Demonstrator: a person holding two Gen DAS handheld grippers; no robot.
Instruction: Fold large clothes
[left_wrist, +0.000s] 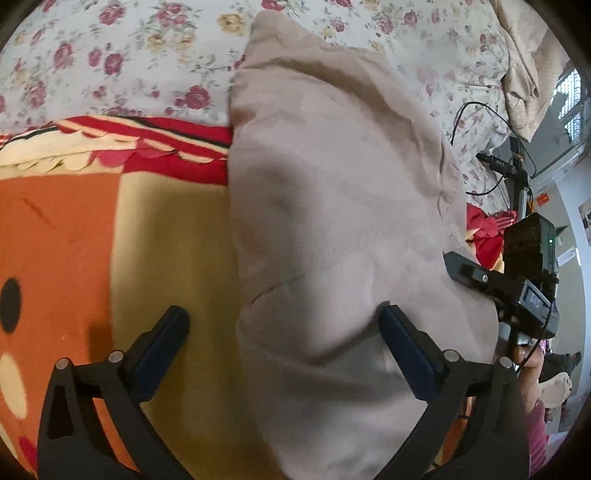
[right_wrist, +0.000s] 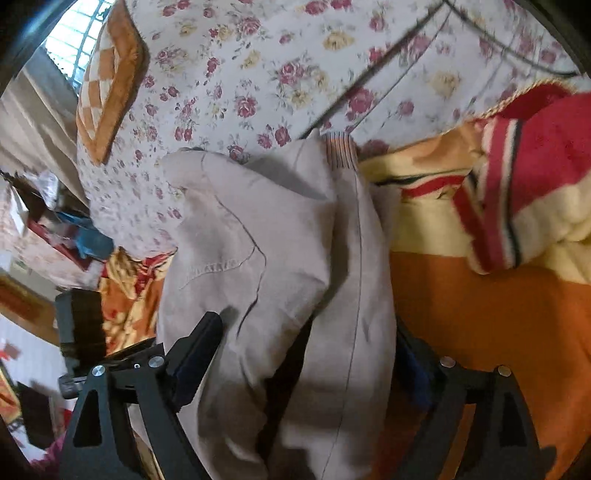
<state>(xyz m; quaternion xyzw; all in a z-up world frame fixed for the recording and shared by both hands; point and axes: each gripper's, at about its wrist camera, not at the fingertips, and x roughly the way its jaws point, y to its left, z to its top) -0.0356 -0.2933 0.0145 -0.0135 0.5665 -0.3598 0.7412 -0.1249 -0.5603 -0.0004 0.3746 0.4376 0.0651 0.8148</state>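
We see the beige cotton trousers lying as a long, narrow folded strip up the middle of both frames, on the orange, yellow and red fleece blanket over the rose-print bedsheet. Our left tool is released, jaws spread wide, one finger on the cloth. Our right tool is also released, straddling the strip without pinching it. We judge the lengthwise fold done; the crosswise folds into a compact bundle are left.
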